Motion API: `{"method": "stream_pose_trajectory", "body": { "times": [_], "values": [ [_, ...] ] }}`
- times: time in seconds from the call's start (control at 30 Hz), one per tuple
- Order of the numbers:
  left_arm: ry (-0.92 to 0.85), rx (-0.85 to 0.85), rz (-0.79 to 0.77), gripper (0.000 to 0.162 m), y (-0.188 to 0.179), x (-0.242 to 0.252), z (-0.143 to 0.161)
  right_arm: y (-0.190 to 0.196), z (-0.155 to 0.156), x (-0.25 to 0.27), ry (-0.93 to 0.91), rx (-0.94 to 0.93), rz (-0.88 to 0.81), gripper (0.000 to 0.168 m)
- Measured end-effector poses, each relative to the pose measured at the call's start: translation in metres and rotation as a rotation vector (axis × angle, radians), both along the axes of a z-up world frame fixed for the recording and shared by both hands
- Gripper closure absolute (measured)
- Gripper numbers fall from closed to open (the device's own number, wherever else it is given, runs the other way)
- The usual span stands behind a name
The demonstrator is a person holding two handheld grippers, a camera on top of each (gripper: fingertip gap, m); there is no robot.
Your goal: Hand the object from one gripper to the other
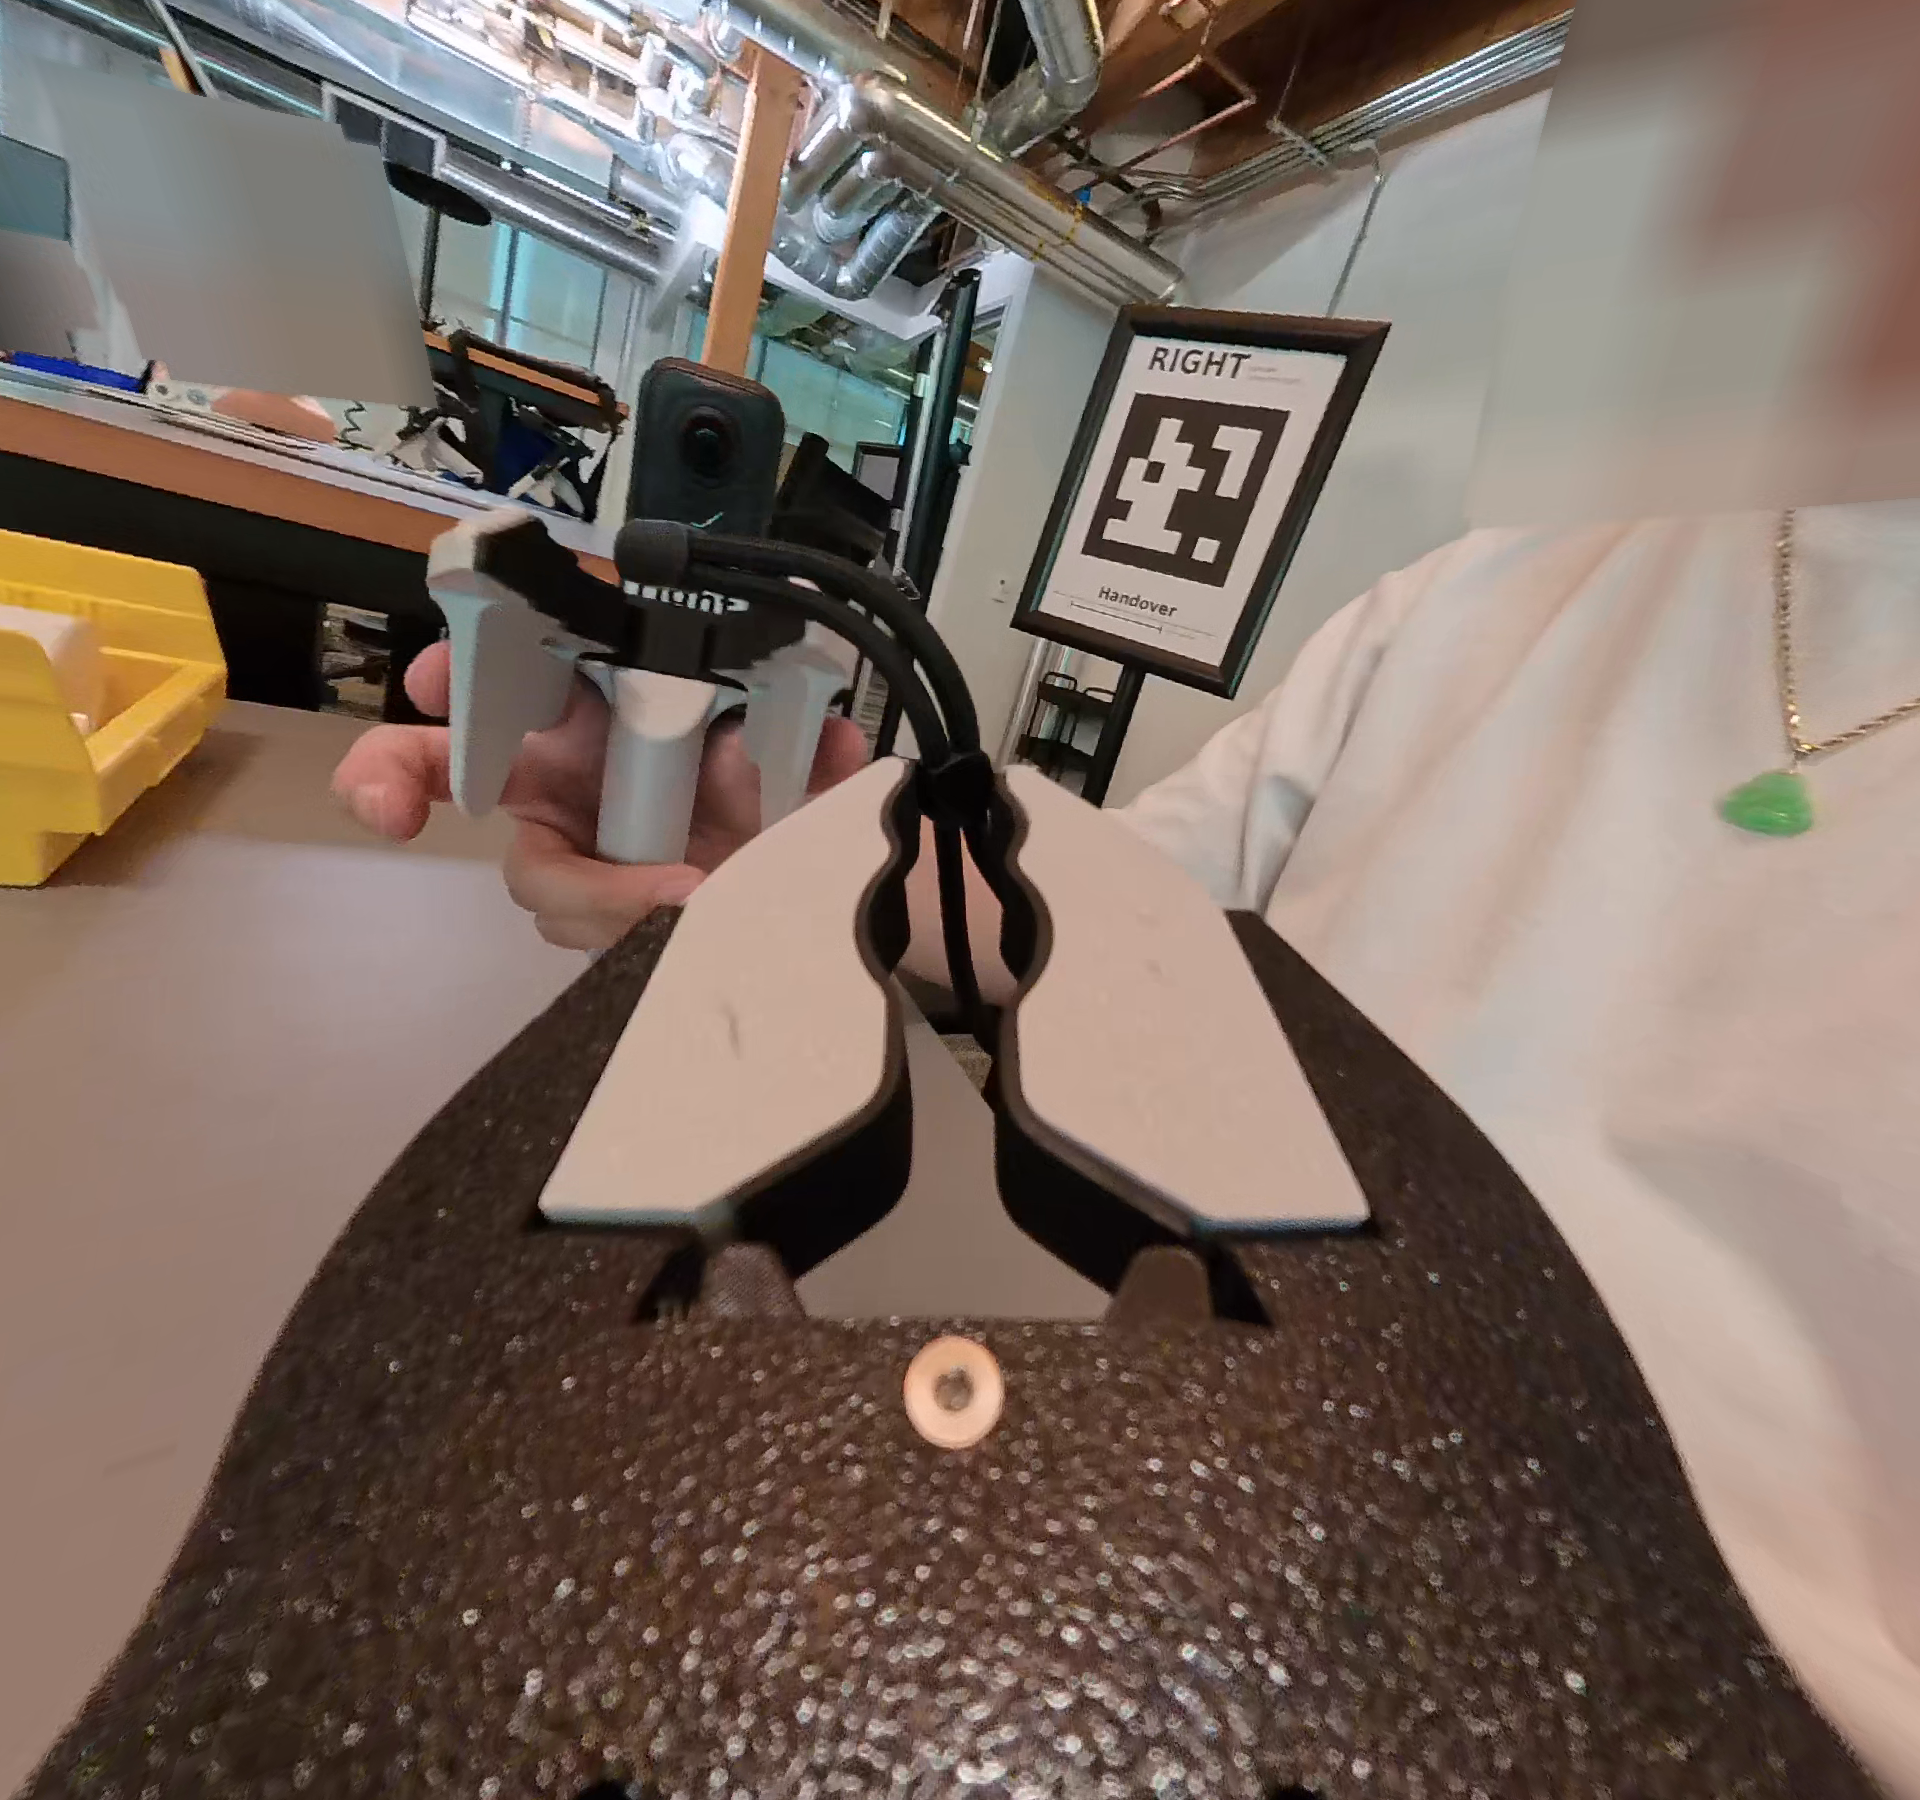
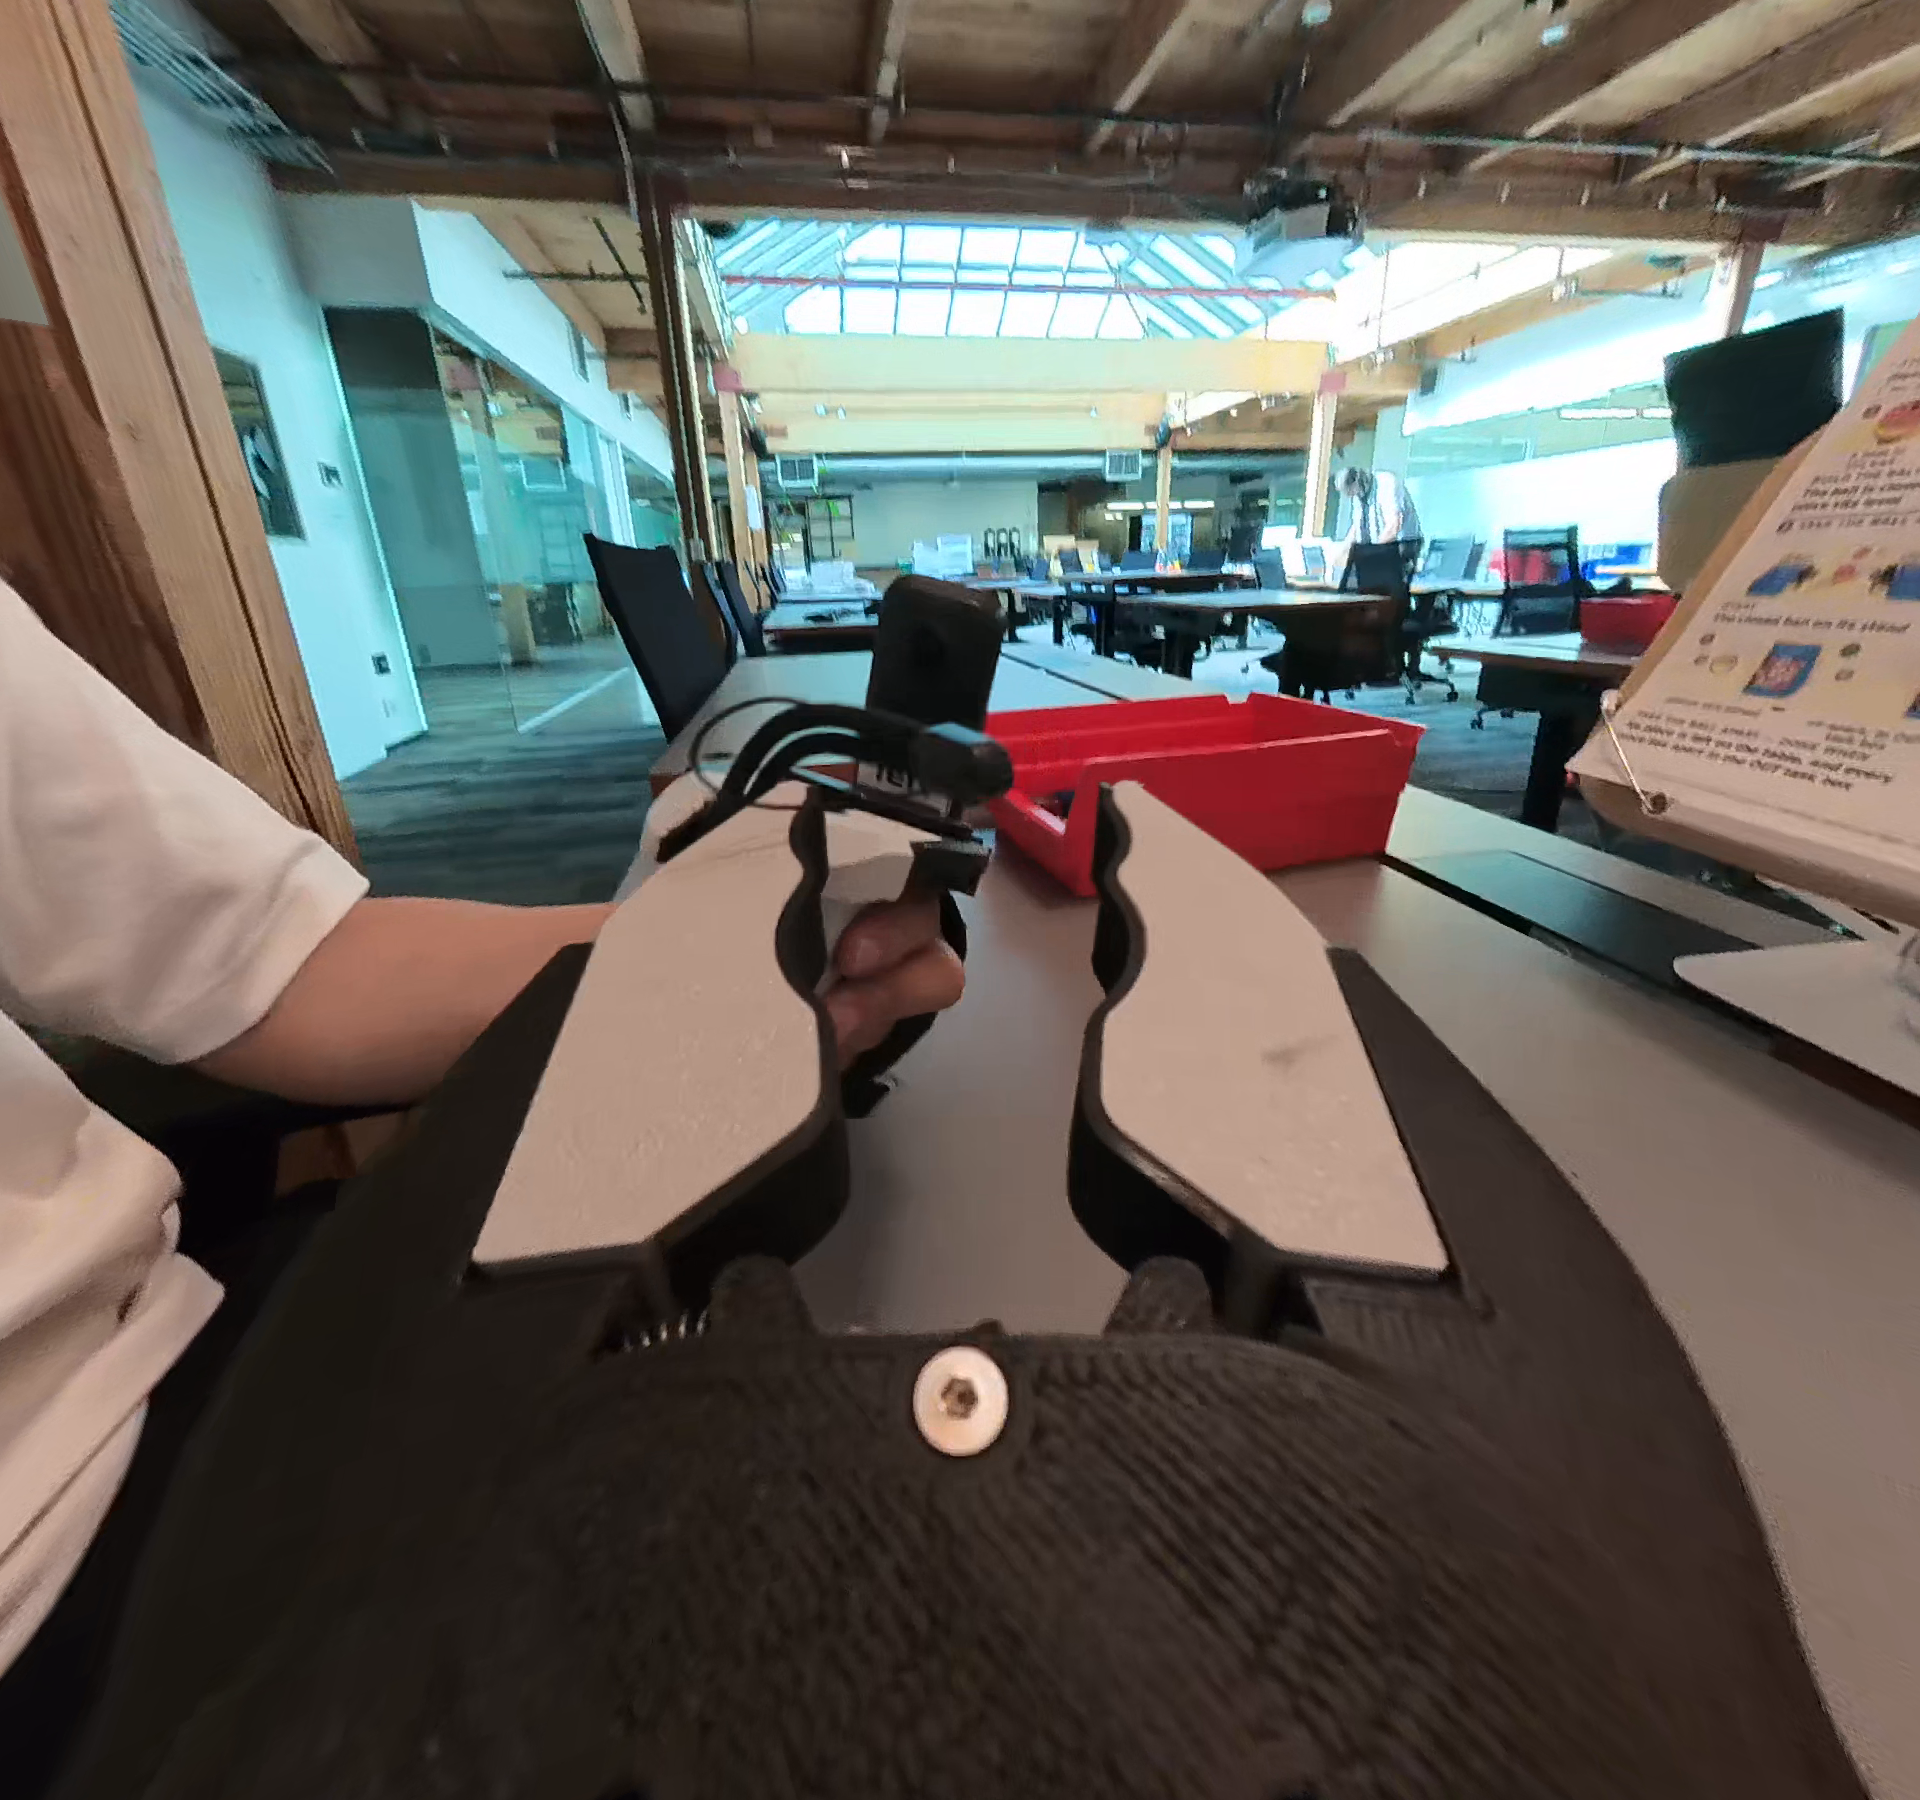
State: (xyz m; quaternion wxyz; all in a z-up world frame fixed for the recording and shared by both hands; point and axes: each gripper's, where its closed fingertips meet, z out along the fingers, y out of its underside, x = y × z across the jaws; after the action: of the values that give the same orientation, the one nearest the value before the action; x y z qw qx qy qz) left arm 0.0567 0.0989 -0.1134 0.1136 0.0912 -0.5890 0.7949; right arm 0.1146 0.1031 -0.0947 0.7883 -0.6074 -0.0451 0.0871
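A bundle of black cord (image 1: 940, 711) is pinched between the tips of my left gripper (image 1: 951, 789), which is shut on it. The cord arcs up and to the left to a thick dark end (image 1: 652, 545). My right gripper (image 1: 634, 711) faces it from just beyond, open and empty, held in a hand. In the right wrist view my right gripper (image 2: 961, 815) is open with nothing between its fingers. The left gripper (image 2: 914, 820) is just ahead of its tips, holding the cord (image 2: 831, 737) with its plug end (image 2: 966, 761) in line with the gap.
A grey table (image 1: 208, 1075) lies below both grippers. A yellow bin (image 1: 94, 711) stands at the left, a red bin (image 2: 1195, 774) behind the grippers. A framed sign (image 1: 1195, 493) and a sheet on a stand (image 2: 1787, 659) stand nearby. The person's white shirt (image 1: 1558, 867) is close.
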Motion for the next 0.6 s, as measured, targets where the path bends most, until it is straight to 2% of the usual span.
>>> {"method": "stream_pose_trajectory", "body": {
  "times": [0.13, 0.2, 0.37, 0.43, 0.5, 0.6],
  "values": [
    [0.033, -0.001, -0.031, 0.15, 0.0, -0.001, -0.003, -0.006, 0.007, -0.011, -0.034, 0.042, 0.059, 0.138],
    [0.042, 0.007, -0.045, 0.15, -0.001, -0.002, -0.005, -0.007, 0.009, -0.012, -0.05, 0.046, 0.054, 0.161],
    [0.031, 0.061, -0.014, 0.15, -0.003, 0.001, -0.011, -0.001, 0.004, -0.002, -0.055, -0.05, -0.012, 0.161],
    [0.012, 0.118, 0.095, 0.15, -0.001, 0.013, -0.016, 0.0, 0.003, 0.006, -0.022, -0.113, -0.06, 0.161],
    [-0.046, 0.244, 0.301, 0.146, 0.005, 0.035, -0.026, 0.001, 0.003, 0.015, 0.016, -0.167, -0.131, 0.161],
    [-0.206, 0.508, 0.694, 0.123, 0.026, 0.072, -0.037, -0.003, 0.001, 0.043, 0.147, -0.258, -0.34, 0.161]
  ]
}}
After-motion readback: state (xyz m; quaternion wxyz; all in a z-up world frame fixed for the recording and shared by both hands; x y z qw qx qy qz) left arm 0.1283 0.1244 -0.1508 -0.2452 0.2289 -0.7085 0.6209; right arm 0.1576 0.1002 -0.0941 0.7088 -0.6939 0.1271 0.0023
